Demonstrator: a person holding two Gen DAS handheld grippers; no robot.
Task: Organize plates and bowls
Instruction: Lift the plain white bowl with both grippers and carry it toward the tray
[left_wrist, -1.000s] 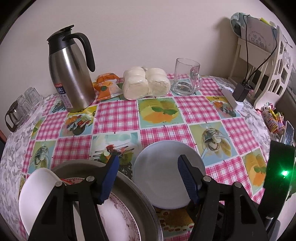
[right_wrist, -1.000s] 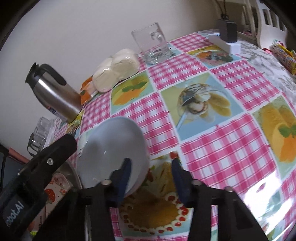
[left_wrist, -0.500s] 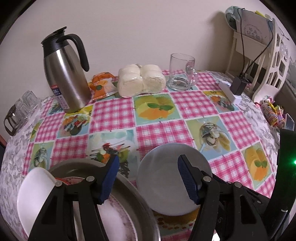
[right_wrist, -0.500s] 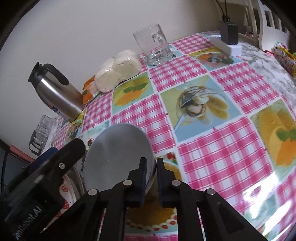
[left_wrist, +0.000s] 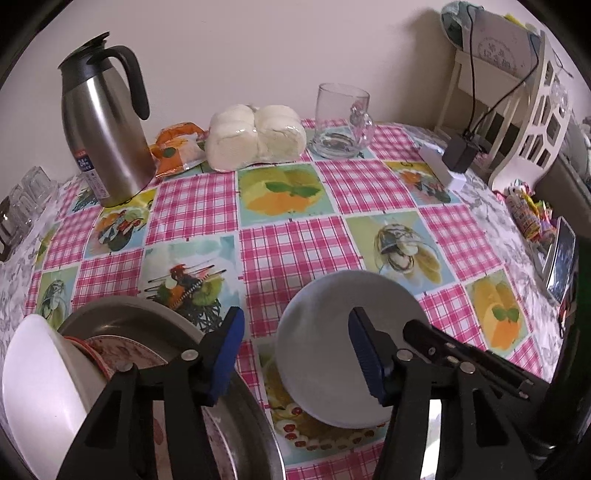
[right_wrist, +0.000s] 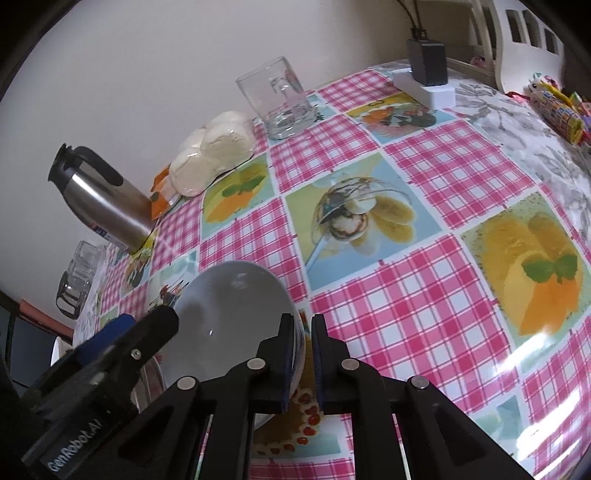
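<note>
1. The tablecloth (right_wrist: 406, 295), pink checks and fruit pictures, spreads out ahead of both grippers.
2. The metal basin (left_wrist: 125, 314) sits under the left gripper's near finger, with a patterned plate (left_wrist: 122, 350) and a white bowl (left_wrist: 40, 387) inside.
3. The left gripper (left_wrist: 295, 347) hangs with its jaws spread wide, gripping nothing.
4. The right gripper (right_wrist: 303, 354) is pinched tight on the rim of the grey bowl (right_wrist: 229, 317), which tilts up just off to its left.
5. The steel jug (left_wrist: 103, 133) stands far ahead on the left.
</note>
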